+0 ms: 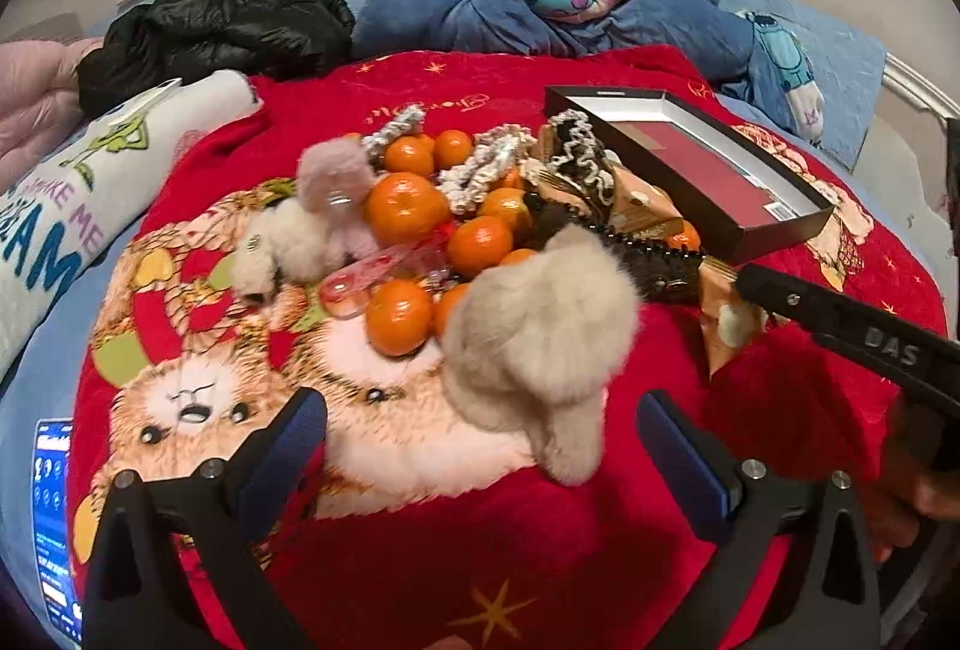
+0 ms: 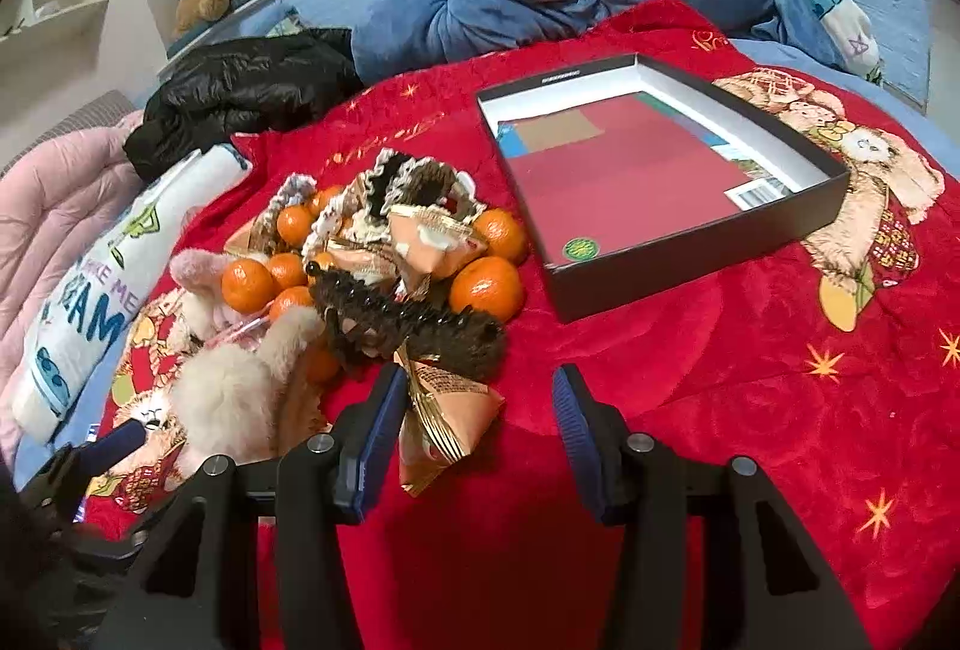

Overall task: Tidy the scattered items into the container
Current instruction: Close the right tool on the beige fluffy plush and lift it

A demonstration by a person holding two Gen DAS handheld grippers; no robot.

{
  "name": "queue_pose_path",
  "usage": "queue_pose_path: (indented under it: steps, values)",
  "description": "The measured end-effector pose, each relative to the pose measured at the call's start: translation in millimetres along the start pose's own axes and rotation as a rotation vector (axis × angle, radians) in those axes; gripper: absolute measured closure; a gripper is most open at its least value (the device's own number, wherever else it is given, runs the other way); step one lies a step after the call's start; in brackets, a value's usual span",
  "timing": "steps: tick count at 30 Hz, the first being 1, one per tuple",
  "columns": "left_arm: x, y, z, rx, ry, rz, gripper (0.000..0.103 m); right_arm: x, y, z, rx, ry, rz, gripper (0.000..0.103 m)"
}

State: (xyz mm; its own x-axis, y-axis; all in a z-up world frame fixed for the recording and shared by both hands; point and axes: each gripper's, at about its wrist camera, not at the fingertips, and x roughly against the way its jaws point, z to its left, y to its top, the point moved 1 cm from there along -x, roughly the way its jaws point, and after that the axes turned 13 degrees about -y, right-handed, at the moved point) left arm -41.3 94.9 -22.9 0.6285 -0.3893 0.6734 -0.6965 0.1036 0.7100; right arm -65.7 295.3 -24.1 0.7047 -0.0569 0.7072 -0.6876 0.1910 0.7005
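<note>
A shallow black cardboard box with white inner walls and a red printed sheet on its floor lies open on a red plush blanket printed with teddy bears and gold stars. It holds none of the scattered items; a round green sticker sits in its near corner.

The heap lies just beside the box, on its left in the right wrist view. About nine small orange tangerines can be counted in the left wrist view, some half hidden. There are three fluffy pompom pieces: a beige one nearest the left gripper, a cream one and a pink one. At least two crocheted scrunchies lie on top, a dark brown fuzzy hair claw runs across the pile, and at least three peach-and-gold foil packets are visible.

The left gripper stands wide apart with nothing between its blue pads. The right gripper is partly spread and holds nothing, the nearest foil packet lying by its left finger.
</note>
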Motion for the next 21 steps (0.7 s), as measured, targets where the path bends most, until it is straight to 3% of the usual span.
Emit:
queue_pose_path:
  steps: [12,15,19,21]
  values:
    - [-36.4,5.1,-8.8,-0.089,0.089,-0.007,0.003,-9.2,-6.0,2.5,0.035,0.045,0.051,0.053]
    - [-40.0,6.4,-5.4,-0.074,0.064,-0.006,0.019,-11.7,-7.4,4.5,0.048,0.044,0.064,0.053]
    - [-48.1,4.5,2.2,-0.026,0.043,0.045,0.051,-13.6,-8.7,5.7,0.054,0.051,0.072,0.053]
    - [-48.6,3.4,1.1,-0.03,0.047,0.048,0.052,-14.4,-9.4,6.6,0.054,0.049,0.073,0.056]
